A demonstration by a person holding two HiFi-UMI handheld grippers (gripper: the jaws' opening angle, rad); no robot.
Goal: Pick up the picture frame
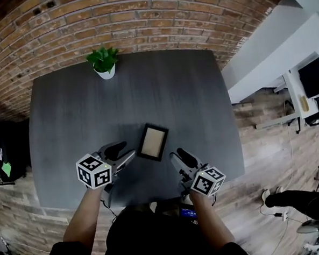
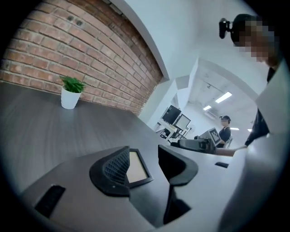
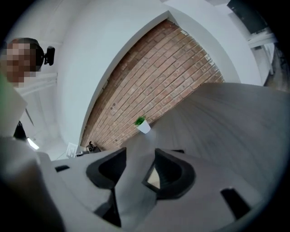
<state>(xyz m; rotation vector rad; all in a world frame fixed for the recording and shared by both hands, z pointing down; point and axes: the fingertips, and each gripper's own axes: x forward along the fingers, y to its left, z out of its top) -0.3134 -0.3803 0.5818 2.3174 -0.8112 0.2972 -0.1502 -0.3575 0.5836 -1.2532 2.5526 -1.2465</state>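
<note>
Brick wall (image 1: 88, 26) backs a dark grey counter (image 1: 67, 114) with a matte, faintly streaked wood grain. A potted plant (image 1: 104, 62), green leaves in a small white pot, stands at the counter's far edge toward the left corner.

The picture frame (image 1: 153, 142) lies flat near the middle of the near edge. It is a thin black rectangle around a pale tan inset. The left gripper (image 1: 123, 153) and right gripper (image 1: 179, 159) flank it, each just beside a long side and apart from it. Both sets of black, ribbed fingers (image 2: 113, 170) stand spread with nothing between them.

This looks like the approach step, with the grasp not yet made. Since the frame sits so low and flat, the next move probably calls for lowering the fingers to counter level and closing on its thin rim.
</note>
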